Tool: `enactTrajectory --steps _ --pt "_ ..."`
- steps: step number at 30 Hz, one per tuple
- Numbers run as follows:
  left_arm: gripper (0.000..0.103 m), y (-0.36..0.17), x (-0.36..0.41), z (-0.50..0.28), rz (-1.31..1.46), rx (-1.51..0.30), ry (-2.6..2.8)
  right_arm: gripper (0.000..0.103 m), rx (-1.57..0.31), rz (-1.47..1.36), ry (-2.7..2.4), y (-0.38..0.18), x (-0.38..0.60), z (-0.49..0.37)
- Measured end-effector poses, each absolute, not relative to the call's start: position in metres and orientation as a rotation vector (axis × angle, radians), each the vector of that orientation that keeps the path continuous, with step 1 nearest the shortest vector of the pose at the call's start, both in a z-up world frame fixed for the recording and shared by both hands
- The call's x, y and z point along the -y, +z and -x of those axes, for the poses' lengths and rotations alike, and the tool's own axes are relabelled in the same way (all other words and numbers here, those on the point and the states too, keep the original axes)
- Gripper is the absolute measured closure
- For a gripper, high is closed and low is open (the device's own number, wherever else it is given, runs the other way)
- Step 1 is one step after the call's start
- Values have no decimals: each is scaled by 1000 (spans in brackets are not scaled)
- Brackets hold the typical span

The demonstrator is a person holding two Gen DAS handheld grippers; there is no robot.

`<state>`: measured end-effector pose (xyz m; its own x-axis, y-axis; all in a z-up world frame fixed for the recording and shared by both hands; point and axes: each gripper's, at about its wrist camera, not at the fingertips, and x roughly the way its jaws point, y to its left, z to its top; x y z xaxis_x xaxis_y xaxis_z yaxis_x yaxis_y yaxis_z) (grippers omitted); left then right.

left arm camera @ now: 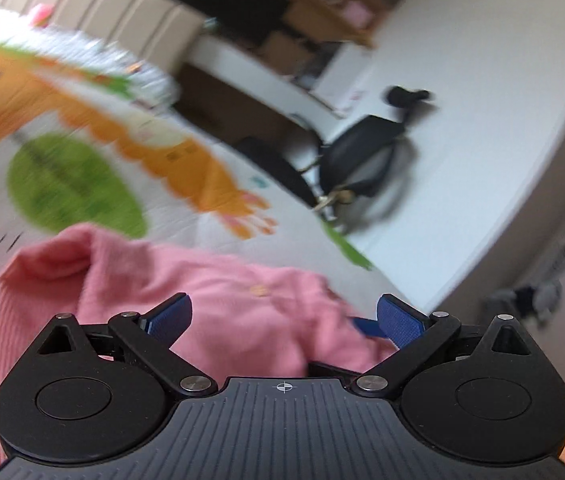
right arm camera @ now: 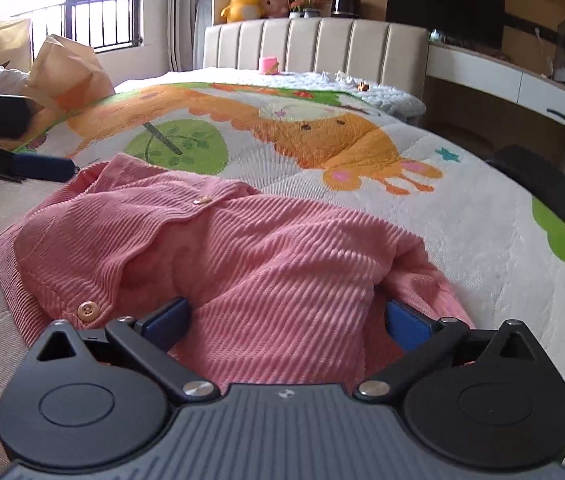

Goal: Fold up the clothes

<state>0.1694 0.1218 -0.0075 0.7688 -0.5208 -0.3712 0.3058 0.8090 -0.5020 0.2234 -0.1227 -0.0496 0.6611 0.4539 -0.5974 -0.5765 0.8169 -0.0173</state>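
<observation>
A pink ribbed cardigan (right arm camera: 242,252) with round buttons lies crumpled on the bed's cartoon quilt (right arm camera: 462,220). My right gripper (right arm camera: 286,320) is open, its blue pads (right arm camera: 168,318) wide apart with a fold of the cardigan's near edge lying between them. My left gripper (left arm camera: 284,316) is open too, low over the same cardigan (left arm camera: 202,296), with cloth between its pads (left arm camera: 172,316); that view is blurred. In the right wrist view a blue fingertip of the left gripper (right arm camera: 44,168) shows by the cardigan's far left corner.
A padded headboard (right arm camera: 314,44) stands at the bed's far end, with plush toys and plants on a shelf behind. A desk and a black office chair (left arm camera: 362,160) stand to the bed's right. Paper bags (right arm camera: 62,68) sit at the left.
</observation>
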Motion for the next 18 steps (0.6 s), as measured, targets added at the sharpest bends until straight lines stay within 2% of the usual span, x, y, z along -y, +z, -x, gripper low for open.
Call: enactTrajectory --steps 6,12,18 --pt "2 -33 -99 -170 149 -721 -270 0 -724 193 557 -45 125 -225" --pt "0 -47 -86 -154 -58 -755 -183 0 -585 129 543 -8 122 -197" --pt "0 -48 -89 -147 -51 -755 -189 0 -760 141 555 -46 96 -209"
